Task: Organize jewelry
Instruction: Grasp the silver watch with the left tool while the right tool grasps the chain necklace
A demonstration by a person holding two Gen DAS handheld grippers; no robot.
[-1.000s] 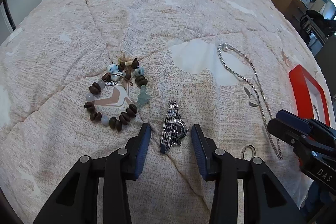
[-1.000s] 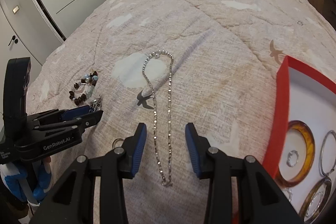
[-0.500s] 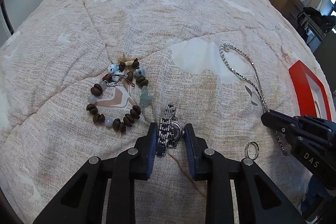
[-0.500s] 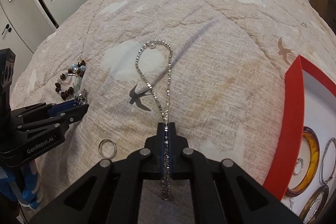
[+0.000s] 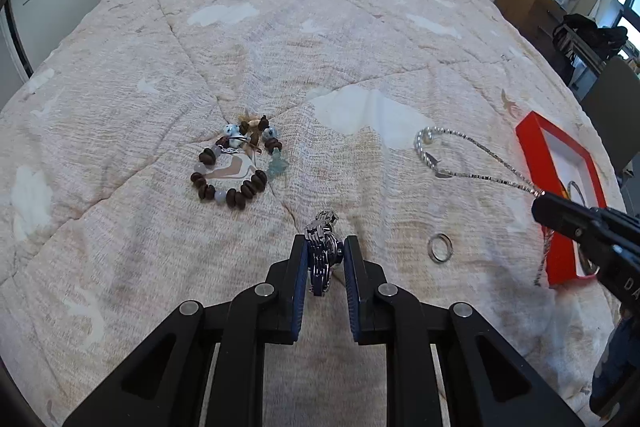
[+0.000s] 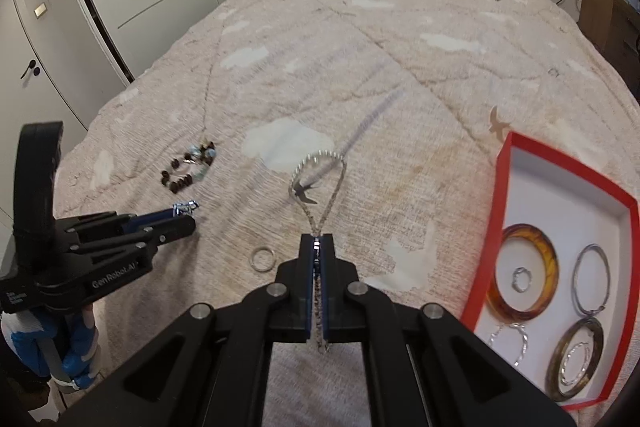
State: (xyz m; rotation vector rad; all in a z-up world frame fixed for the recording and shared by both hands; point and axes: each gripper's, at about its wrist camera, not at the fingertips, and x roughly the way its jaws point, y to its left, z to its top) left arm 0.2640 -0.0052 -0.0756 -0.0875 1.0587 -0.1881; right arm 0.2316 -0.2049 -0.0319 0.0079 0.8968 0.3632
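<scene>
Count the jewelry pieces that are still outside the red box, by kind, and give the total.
Watch, in the left hand-held gripper: 1
Silver chain necklace, in the right hand-held gripper: 1
Beaded bracelet, on the bedspread: 1
Silver ring, on the bedspread: 1
Total: 4

White lettering reading "GenRobot.AI" runs along the black side of the left gripper point(image 6: 182, 217), seen from the right wrist view; a smaller white line near its rear is too small to read. On the right gripper point(image 5: 538, 201), in the left wrist view, only the letters "DA" show at the frame's edge.
</scene>
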